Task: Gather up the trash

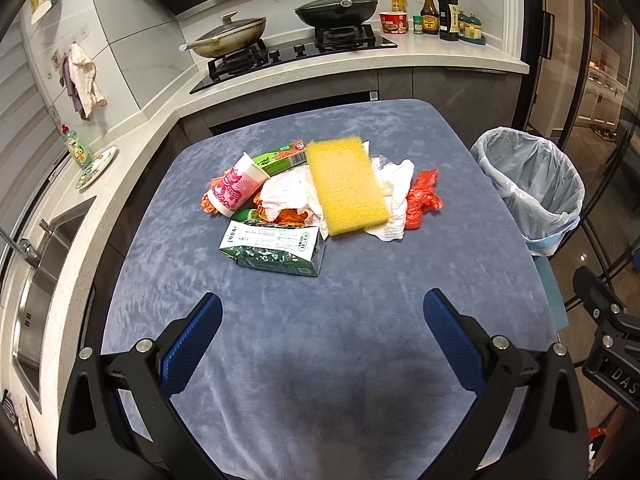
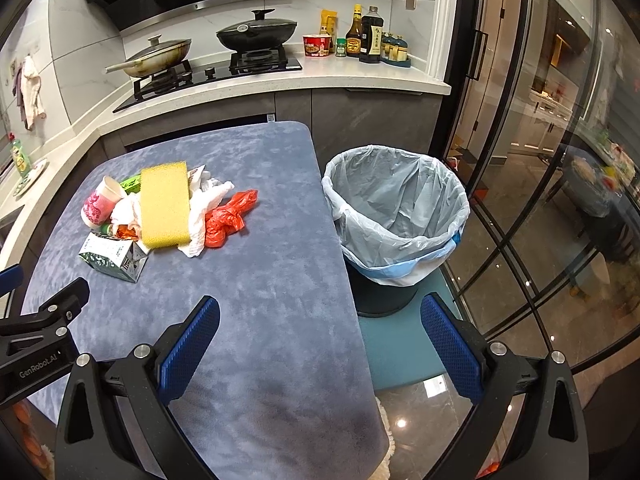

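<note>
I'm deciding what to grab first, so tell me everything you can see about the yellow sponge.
The yellow rectangular foam sponge is a thick, porous slab, seemingly dry and intact. It lies flat but slightly tilted on top of the trash pile, resting on crumpled white paper towels on the blue-grey cloth-covered table. No claw touches it.

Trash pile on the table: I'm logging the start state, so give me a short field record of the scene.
surface: blue-grey table cloth
pile top: yellow sponge lying on white paper towels
other trash: pink paper cup on its side, green carton, red plastic bag
bin: lined trash bin beside the table, looks empty
left gripper: open, holding nothing
right gripper: open, holding nothing
</note>
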